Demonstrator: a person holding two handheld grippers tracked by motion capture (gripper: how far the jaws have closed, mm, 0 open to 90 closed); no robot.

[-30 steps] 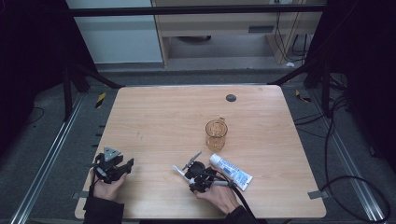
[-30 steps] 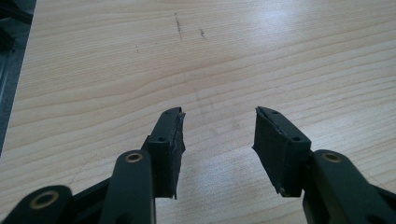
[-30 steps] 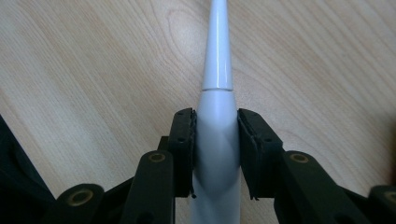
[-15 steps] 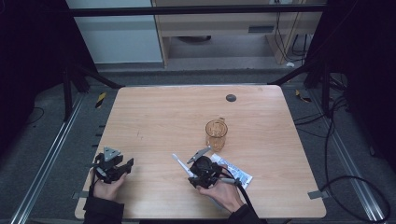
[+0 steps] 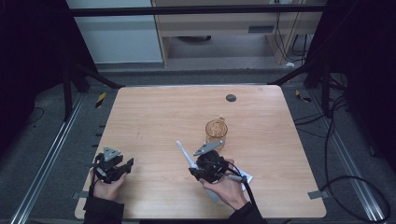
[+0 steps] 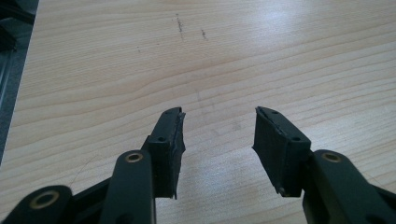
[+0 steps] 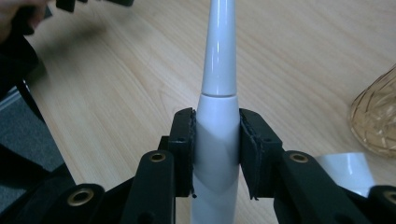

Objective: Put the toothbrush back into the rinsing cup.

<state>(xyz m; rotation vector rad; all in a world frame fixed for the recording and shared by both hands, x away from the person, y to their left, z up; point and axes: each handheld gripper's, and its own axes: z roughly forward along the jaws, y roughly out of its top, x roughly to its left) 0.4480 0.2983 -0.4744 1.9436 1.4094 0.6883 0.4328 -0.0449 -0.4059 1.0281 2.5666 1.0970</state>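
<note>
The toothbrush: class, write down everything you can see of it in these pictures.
The toothbrush is white, smooth and glossy, like plastic. Its thick round handle narrows at a seam into a slim neck. The right gripper is shut on the handle, one black pad on each side. In the high view the neck slants up and to the left, beyond the gripper, above the wooden table. The head is too small to make out bristles. An amber glass cup stands nearby, apart from it.

White toothbrush (image 7: pixel 218 140), clamped, tilted off-table
</note>
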